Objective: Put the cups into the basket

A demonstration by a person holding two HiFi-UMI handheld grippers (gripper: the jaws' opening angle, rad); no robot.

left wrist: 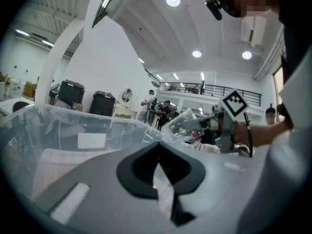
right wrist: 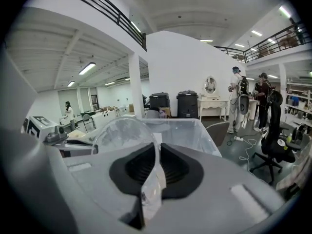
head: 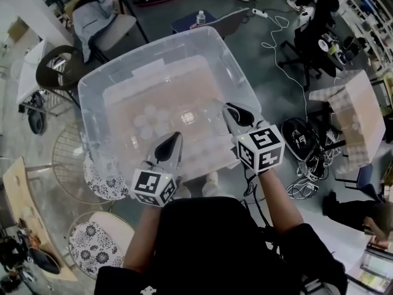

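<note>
Right gripper (right wrist: 157, 147) pinches a clear cup (right wrist: 122, 133) over the basket (head: 147, 49).

Hall with white walls (right wrist: 180, 67). Black-railed mezzanine (right wrist: 113, 14) overhead; recessed ceiling lights (left wrist: 172, 0) lit. Dark grey floor (right wrist: 233, 149). Two black bins (right wrist: 187, 104) beside a white mirrored dressing table (right wrist: 213, 103). Black office chair (right wrist: 273, 130); white cable (head: 279, 42) trailing on the floor.

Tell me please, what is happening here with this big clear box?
A person stands over the large clear basket with tongs in each hand. The right tongs pinch a clear plastic cup by its wall and hold it above the basket. The left tongs are closed, with no cup visible in them, and sit at the basket's near edge. The cup is not yet set down inside.
</note>
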